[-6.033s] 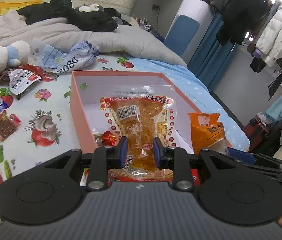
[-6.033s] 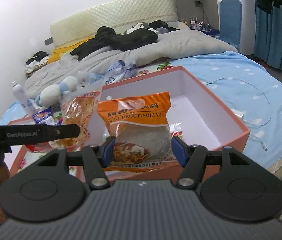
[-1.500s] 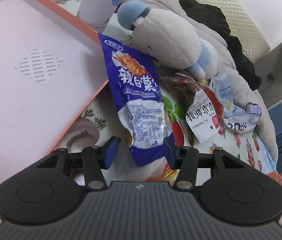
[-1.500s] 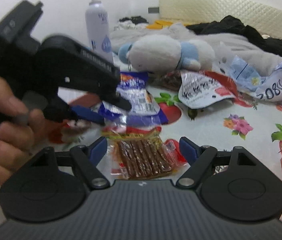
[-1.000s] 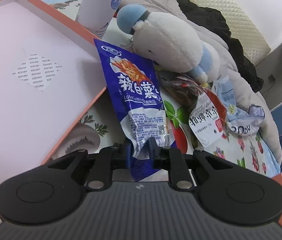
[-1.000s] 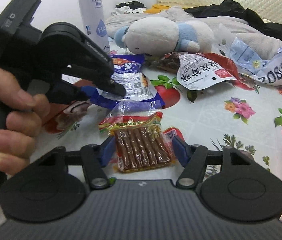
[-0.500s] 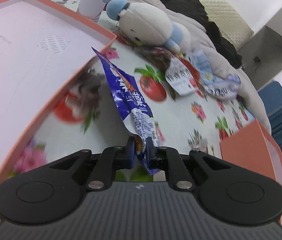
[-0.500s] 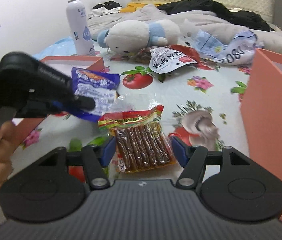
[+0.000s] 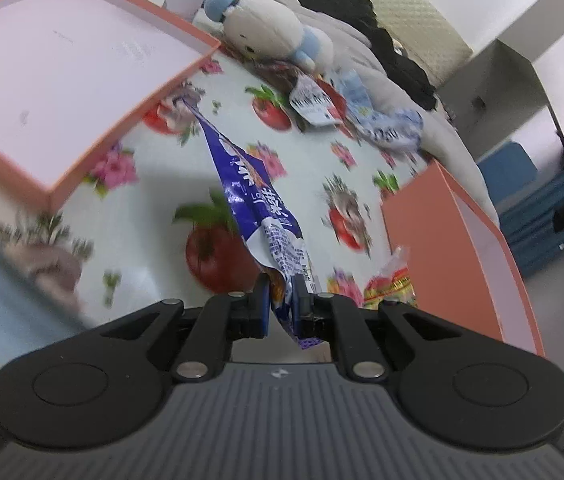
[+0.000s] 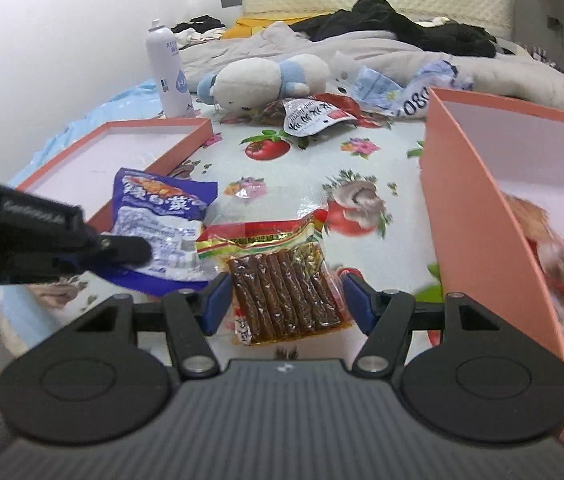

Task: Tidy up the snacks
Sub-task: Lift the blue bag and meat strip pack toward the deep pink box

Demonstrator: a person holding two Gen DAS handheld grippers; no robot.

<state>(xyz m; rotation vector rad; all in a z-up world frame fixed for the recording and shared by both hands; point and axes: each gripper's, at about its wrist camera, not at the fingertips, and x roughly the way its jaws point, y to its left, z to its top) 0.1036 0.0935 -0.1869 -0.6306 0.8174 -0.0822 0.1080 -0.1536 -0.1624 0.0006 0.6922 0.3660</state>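
My left gripper [image 9: 283, 298] is shut on the bottom edge of a blue snack packet [image 9: 252, 196] and holds it above the fruit-print sheet; it also shows in the right wrist view [image 10: 160, 224]. My right gripper [image 10: 283, 302] is shut on a clear packet of brown snack sticks [image 10: 282, 284], lifted off the sheet. The deep pink box [image 10: 473, 184] stands at the right with orange and red snack packets [image 10: 561, 256] inside. In the left wrist view its outer wall [image 9: 437, 256] is at the right.
The shallow pink lid [image 9: 62, 60] lies at the left. A plush toy [image 10: 262, 76], a white spray bottle [image 10: 170, 76], a red-and-white packet [image 10: 313, 116] and crumpled blue-white wrappers [image 10: 401, 88] lie at the far side, before a grey duvet.
Both grippers have swung right towards the deep pink box, carrying their packets. The box now shows larger at the right in both views.
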